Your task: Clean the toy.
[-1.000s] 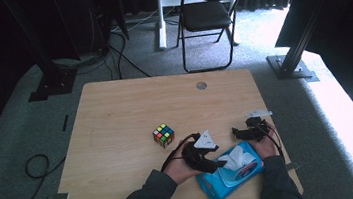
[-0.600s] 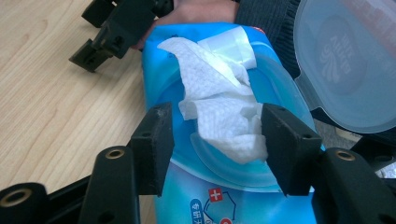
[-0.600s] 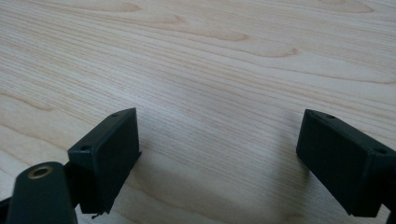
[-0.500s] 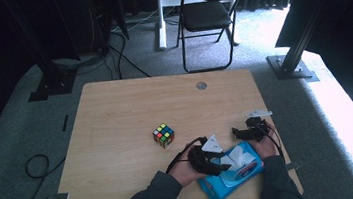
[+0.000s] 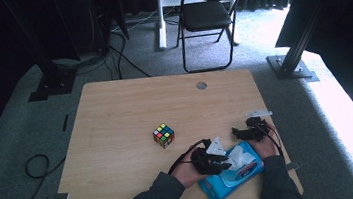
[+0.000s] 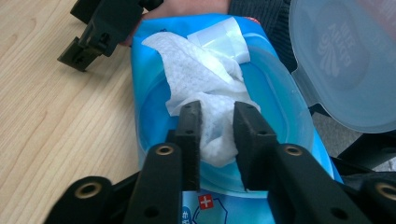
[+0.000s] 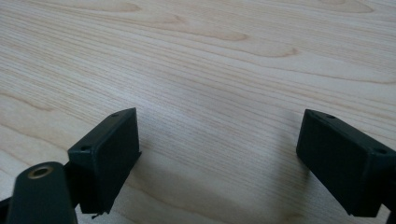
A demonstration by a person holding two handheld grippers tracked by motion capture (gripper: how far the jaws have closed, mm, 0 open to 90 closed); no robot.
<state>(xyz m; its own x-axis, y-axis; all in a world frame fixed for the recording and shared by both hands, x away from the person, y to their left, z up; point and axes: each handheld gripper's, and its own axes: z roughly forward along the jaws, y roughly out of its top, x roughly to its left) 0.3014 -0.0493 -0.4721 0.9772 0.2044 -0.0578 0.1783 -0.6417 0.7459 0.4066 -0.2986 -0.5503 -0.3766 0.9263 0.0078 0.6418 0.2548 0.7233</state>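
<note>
Rectangular light wooden table [image 5: 118, 131], visible grain, rounded corners, one round cable hole [image 5: 201, 85] near the far edge. Standing on grey carpet. Lying directly on it: a small multicoloured puzzle cube [image 5: 164, 135] near the middle; a soft blue plastic pack of wet wipes [image 5: 233, 176] at the near right edge, lid flipped open, a white wipe [image 6: 205, 84] protruding from its opening.

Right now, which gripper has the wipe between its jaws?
The left gripper: its jaws, just closing, stand either side of the white wipe sticking out of the blue pack. The right gripper stands wide open over bare table.
</note>
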